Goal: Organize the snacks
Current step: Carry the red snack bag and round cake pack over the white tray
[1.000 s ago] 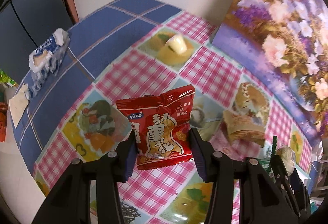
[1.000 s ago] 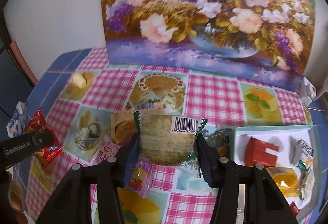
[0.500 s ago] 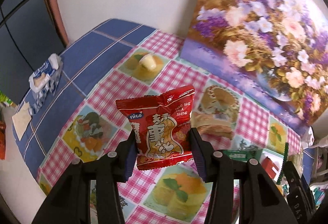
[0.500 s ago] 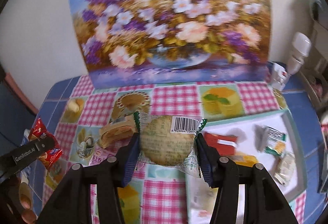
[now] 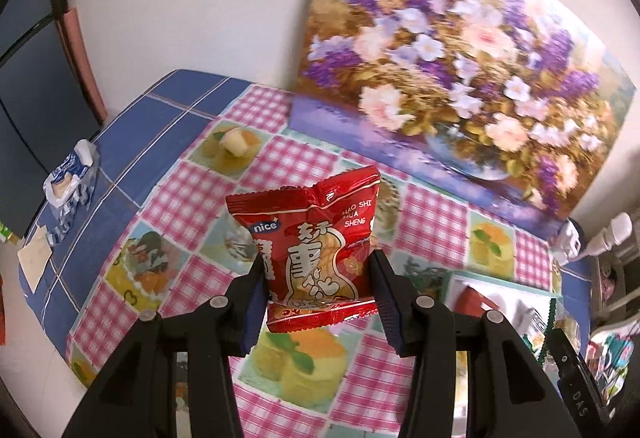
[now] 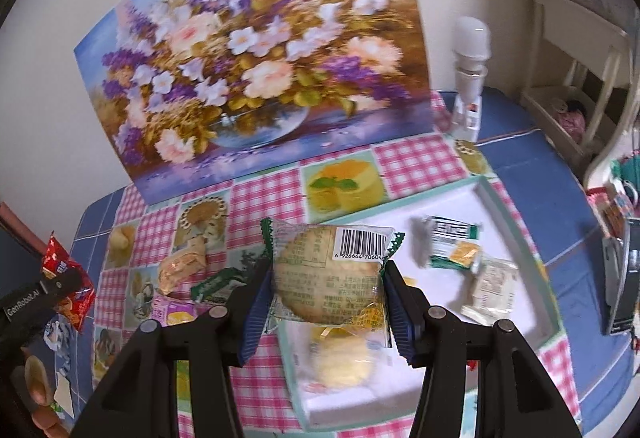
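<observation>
left hand-held gripper (image 5: 318,288) clamps red peanut packet (image 5: 312,238) — right hand-held gripper (image 6: 326,288) clamps biscuit pack (image 6: 328,274), hiding tray (image 6: 516,234) contents.

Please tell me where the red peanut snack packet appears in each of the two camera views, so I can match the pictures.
Left wrist view: the red peanut packet is at centre, clamped between the left gripper fingers.
Right wrist view: it is at the far left edge, small, behind the black gripper body.
Shared landmark: the flower painting against the wall.

Home, checkered tablecloth (image 5: 192,193), floral painting (image 6: 256,77)
</observation>
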The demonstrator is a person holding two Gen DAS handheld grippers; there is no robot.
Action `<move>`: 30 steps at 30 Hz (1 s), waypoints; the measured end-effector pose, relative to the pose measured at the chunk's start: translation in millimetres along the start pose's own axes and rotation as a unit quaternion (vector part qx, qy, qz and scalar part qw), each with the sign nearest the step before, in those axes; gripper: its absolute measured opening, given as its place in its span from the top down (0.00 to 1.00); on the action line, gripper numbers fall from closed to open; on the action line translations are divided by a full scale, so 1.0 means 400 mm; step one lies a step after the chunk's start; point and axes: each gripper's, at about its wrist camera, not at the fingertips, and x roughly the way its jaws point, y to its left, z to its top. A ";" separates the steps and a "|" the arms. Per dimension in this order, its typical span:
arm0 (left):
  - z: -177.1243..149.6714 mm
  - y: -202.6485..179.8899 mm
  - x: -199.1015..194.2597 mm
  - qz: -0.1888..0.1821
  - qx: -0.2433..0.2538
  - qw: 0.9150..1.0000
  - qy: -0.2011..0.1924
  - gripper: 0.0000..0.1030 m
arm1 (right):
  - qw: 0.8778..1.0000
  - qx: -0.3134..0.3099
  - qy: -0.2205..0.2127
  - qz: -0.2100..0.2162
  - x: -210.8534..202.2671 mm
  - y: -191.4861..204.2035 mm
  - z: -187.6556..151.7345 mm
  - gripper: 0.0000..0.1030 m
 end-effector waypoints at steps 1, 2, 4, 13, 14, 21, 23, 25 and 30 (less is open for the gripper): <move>-0.005 -0.009 -0.004 -0.004 0.003 1.000 0.000 0.51 | 1.000 0.002 -0.002 -0.003 -0.006 -0.012 -0.002 0.46; -0.010 -0.023 -0.008 -0.009 0.006 1.000 0.002 0.51 | 1.000 0.004 -0.003 -0.005 -0.012 -0.022 -0.003 0.46; -0.020 -0.043 -0.013 -0.017 0.012 1.000 0.004 0.51 | 1.000 0.006 -0.005 -0.009 -0.022 -0.041 -0.005 0.46; -0.070 -0.149 -0.036 -0.030 0.055 0.998 0.006 0.51 | 1.000 0.019 -0.005 -0.023 -0.048 -0.115 -0.017 0.46; -0.076 -0.160 -0.038 -0.031 0.060 0.998 0.006 0.51 | 0.999 0.021 -0.005 -0.025 -0.051 -0.124 -0.017 0.46; -0.124 -0.250 -0.049 -0.040 0.102 0.994 0.011 0.51 | 0.999 0.039 0.000 -0.037 -0.059 -0.190 -0.021 0.46; -0.137 -0.279 -0.050 -0.043 0.115 0.992 0.014 0.51 | 0.998 0.049 0.003 -0.039 -0.057 -0.214 -0.020 0.46; -0.145 -0.299 -0.050 -0.043 0.124 0.991 0.016 0.51 | 0.998 0.057 0.006 -0.040 -0.054 -0.234 -0.021 0.46; -0.168 -0.350 -0.043 -0.047 0.148 0.988 0.024 0.51 | 0.996 0.070 0.012 -0.048 -0.051 -0.278 -0.020 0.46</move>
